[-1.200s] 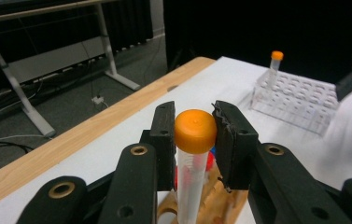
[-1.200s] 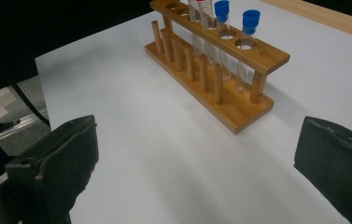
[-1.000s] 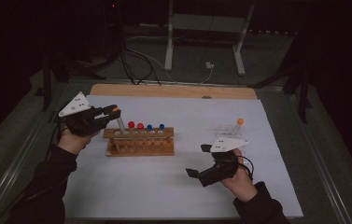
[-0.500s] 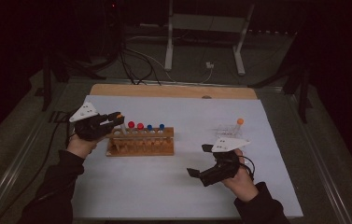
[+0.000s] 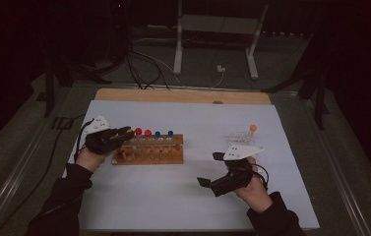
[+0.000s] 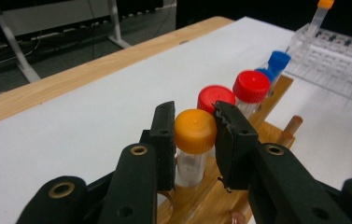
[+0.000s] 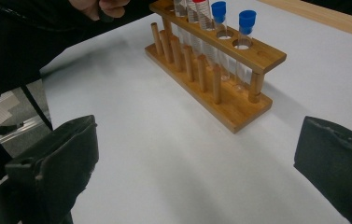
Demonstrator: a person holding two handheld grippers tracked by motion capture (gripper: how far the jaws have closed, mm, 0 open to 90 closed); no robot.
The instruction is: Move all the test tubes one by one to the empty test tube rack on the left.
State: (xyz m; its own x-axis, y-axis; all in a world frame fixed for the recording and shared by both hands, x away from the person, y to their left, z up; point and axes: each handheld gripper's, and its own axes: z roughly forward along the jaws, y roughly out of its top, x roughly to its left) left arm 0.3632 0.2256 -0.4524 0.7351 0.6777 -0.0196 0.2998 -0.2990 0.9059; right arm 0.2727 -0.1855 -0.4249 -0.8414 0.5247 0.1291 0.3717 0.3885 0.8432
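A wooden tube rack (image 5: 149, 153) stands left of centre on the white sheet and holds two red-capped tubes (image 5: 142, 132) and two blue-capped tubes (image 5: 164, 133). My left gripper (image 5: 124, 133) is at the rack's left end, shut on an orange-capped tube (image 6: 193, 133). That tube is upright, in line with the red caps (image 6: 251, 85); its lower end is hidden by the rack (image 6: 204, 198) and the jaws. My right gripper (image 5: 209, 169) hovers wide open right of the rack, with nothing between its black pads (image 7: 66, 149).
A clear plastic rack (image 5: 241, 136) with one orange-capped tube (image 5: 253, 128) stands at the right, just beyond my right hand. The wooden table edge (image 5: 183, 95) runs along the back. Cables and a stand's legs lie on the floor behind.
My left hand has come down with the orange-capped tube onto the rack's left end. The right hand has stayed put.
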